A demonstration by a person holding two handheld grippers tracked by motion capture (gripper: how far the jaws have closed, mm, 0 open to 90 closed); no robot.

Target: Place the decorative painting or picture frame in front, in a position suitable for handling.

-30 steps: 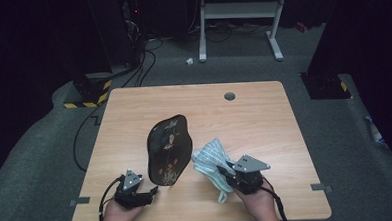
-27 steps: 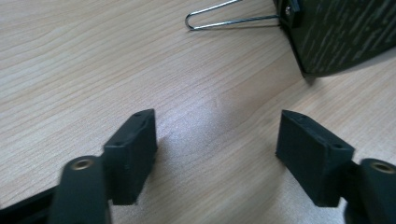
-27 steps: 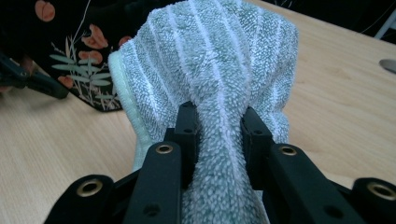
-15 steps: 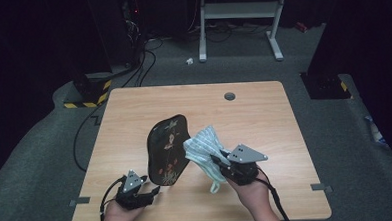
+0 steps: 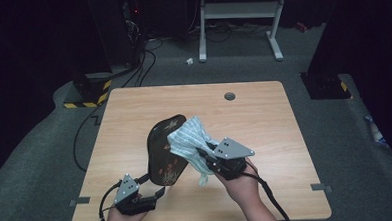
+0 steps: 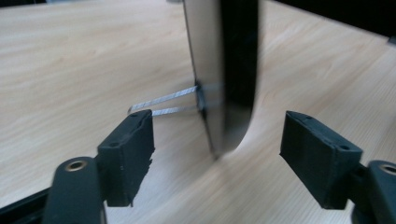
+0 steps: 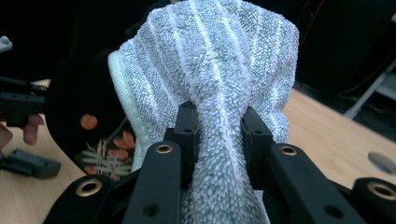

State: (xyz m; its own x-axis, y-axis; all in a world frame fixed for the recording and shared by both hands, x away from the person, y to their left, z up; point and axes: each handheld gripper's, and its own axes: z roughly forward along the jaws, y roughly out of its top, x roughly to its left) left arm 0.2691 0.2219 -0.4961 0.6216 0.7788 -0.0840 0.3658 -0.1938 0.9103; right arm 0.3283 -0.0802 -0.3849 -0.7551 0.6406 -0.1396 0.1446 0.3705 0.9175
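Observation:
A black oval plate [image 5: 163, 148] with orange and gold leaf decoration stands on edge on the wooden table [image 5: 264, 117]. In the left gripper view its rim [image 6: 233, 70] rests on the table, with a thin wire stand [image 6: 163, 100] against one face. My left gripper [image 5: 156, 196] is open just in front of the plate's lower edge, and the rim lies between its jaws [image 6: 217, 158] without touching them. My right gripper [image 5: 208, 157] is shut on a bunched green-and-white striped towel [image 5: 189, 137]. The towel [image 7: 219, 70] is pressed against the plate's decorated face [image 7: 93, 107].
A round cable hole [image 5: 229, 96] sits near the table's far edge. Cables [image 5: 146, 57] and a white metal frame [image 5: 239, 11] are on the floor beyond the table. A yellow-black striped block [image 5: 86, 98] lies off the far left corner.
My right gripper has carried the towel up and to the left, from beside the plate onto its decorated face. The left gripper and the plate have stayed where they were.

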